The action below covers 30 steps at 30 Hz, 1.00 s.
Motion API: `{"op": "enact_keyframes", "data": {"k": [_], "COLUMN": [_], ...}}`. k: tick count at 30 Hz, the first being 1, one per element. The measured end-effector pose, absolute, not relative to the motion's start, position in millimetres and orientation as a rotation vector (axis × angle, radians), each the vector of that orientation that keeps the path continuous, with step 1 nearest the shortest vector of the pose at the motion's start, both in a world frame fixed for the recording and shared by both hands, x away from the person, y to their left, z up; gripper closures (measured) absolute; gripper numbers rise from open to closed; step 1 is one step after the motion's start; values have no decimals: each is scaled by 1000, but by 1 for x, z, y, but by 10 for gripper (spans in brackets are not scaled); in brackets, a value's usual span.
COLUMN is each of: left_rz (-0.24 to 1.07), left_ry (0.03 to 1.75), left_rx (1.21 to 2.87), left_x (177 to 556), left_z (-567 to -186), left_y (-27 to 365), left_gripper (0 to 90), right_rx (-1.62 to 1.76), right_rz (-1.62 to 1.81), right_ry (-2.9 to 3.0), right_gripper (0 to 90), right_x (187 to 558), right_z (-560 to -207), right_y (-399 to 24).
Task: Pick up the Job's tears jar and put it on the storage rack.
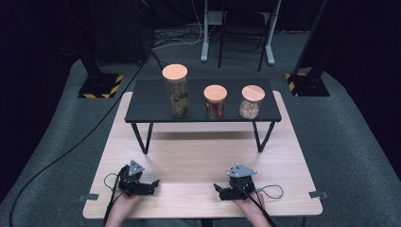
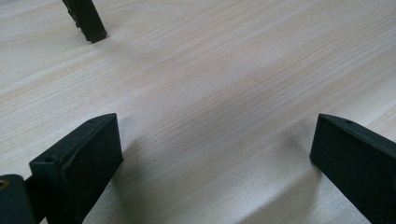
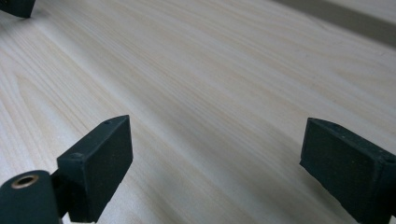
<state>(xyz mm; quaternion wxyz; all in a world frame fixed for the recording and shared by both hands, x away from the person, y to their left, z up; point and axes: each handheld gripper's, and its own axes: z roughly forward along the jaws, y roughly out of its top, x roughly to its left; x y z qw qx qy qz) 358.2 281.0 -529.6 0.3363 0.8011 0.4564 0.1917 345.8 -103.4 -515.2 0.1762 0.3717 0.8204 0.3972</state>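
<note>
Three glass jars with round wooden lids stand on a low black shelf (image 1: 151, 101): a tall jar (image 1: 176, 92) at the left, a short jar with red contents (image 1: 215, 102) in the middle, a short jar with pale grains (image 1: 250, 102) at the right. My left gripper (image 1: 153, 184) lies low on the light wooden table (image 1: 198, 156) near its front left, pointing right. My right gripper (image 1: 217, 189) lies near the front right, pointing left. In both gripper views the jaws (image 2: 215, 163) (image 3: 215, 168) stand wide apart over bare wood with nothing between them.
The shelf's black legs (image 1: 142, 137) (image 1: 262, 137) rest on the table's far half; one leg foot (image 2: 88, 21) shows ahead in the left gripper view. Cables trail from both grippers over the front edge. Grey carpet surrounds the table, with stand bases at the back.
</note>
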Motion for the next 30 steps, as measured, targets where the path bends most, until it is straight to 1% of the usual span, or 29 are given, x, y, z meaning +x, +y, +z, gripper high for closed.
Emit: {"op": "enact_keyframes", "data": {"k": [12, 30], "left_rz": [500, 499], "left_ry": [1190, 1188], "left_rx": [2089, 2092], "left_x": [358, 358], "left_z": [-530, -530], "left_y": [281, 281], "left_gripper": [18, 18], "right_rx": [1084, 1072], "right_rz": [1080, 1029], "right_ry": [2372, 2394], "right_gripper": [85, 74], "right_x": [347, 347], "right_z": [-528, -529], "right_y": [-102, -98]}}
